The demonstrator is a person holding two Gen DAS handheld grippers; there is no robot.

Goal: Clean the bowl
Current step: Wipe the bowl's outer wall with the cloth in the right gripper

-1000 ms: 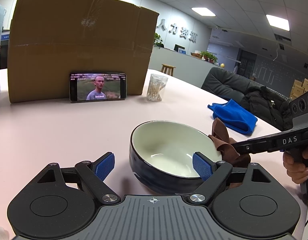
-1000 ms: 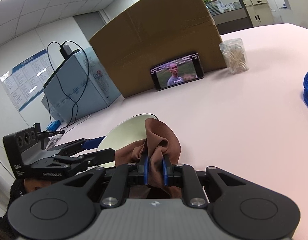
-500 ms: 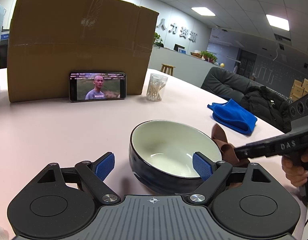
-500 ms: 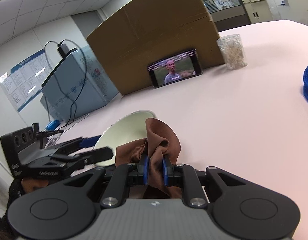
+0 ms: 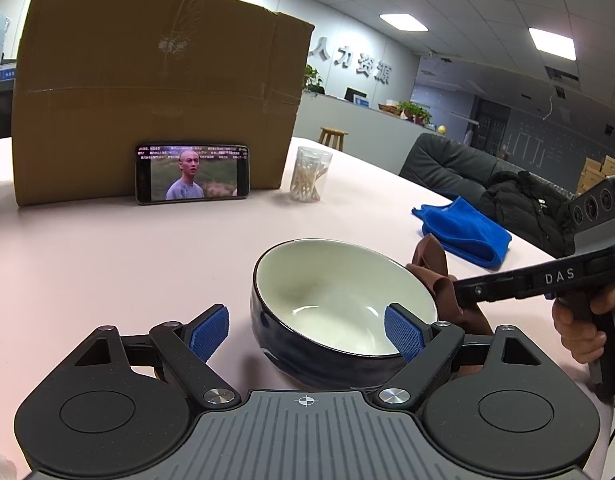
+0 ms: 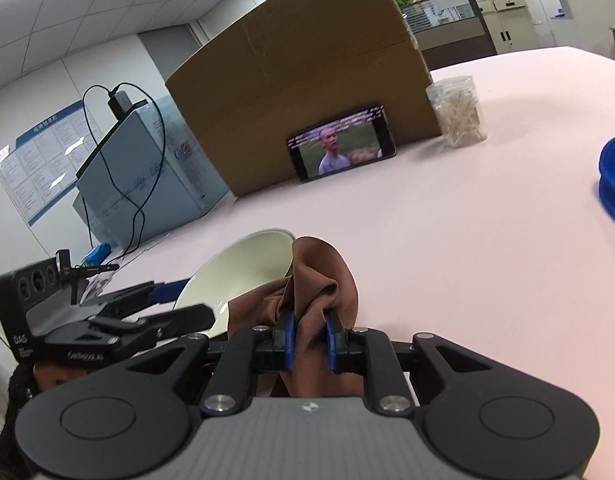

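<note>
A dark blue bowl (image 5: 335,280) with a white inside stands upright on the pale pink table (image 5: 107,260). My left gripper (image 5: 306,335) is open wide at the bowl's near side. Its right pad (image 5: 403,338) sits over the near rim, and its left pad (image 5: 209,334) is clear of the bowl's wall. My right gripper (image 6: 309,340) is shut on a bunched brown cloth (image 6: 323,280). From the left wrist view the brown cloth (image 5: 431,260) hangs at the bowl's right rim, outside it. A hand (image 5: 579,332) holds that gripper. The bowl (image 6: 243,268) shows left of the cloth.
A big cardboard box (image 5: 155,100) stands at the back with a phone (image 5: 191,174) leaning on it and a jar of cotton swabs (image 5: 307,176) beside it. A blue cloth (image 5: 463,232) lies near the table's right edge. A pale blue box (image 6: 139,180) with a cable stands at left.
My right gripper with the brown cloth has shifted only slightly beside the bowl. The bowl and my left gripper have stayed where they were.
</note>
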